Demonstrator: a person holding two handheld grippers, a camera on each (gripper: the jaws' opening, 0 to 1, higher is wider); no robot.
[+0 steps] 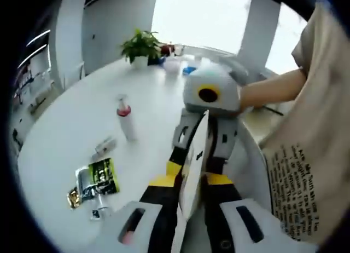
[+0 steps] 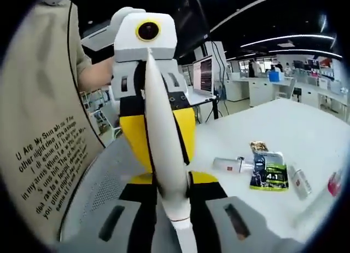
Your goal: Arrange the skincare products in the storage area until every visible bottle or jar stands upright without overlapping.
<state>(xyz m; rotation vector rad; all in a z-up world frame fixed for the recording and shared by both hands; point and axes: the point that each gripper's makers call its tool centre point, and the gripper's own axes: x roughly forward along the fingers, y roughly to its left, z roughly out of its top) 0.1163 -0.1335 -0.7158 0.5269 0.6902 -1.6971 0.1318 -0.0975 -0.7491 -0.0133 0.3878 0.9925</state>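
Observation:
A long white tube [image 1: 194,154] hangs in the air between both grippers, seen edge-on. My left gripper [image 1: 191,173] is shut on its near end. Facing it, my right gripper [image 1: 210,135] holds the far end. In the right gripper view the same tube [image 2: 164,154] runs up from my right gripper [image 2: 174,182] to the left gripper [image 2: 158,127]. On the white table [image 1: 65,132] a pump bottle with a red top [image 1: 124,117] stands upright. A small tube [image 1: 104,145], a green sachet [image 1: 102,176] and a gold packet [image 1: 74,196] lie flat.
A potted plant [image 1: 141,45] and small items stand at the table's far end. A person in a beige printed shirt [image 1: 306,171] is close on the right. The right gripper view has the sachet [image 2: 269,171], a lying tube [image 2: 229,164] and a grey mesh chair [image 2: 101,195].

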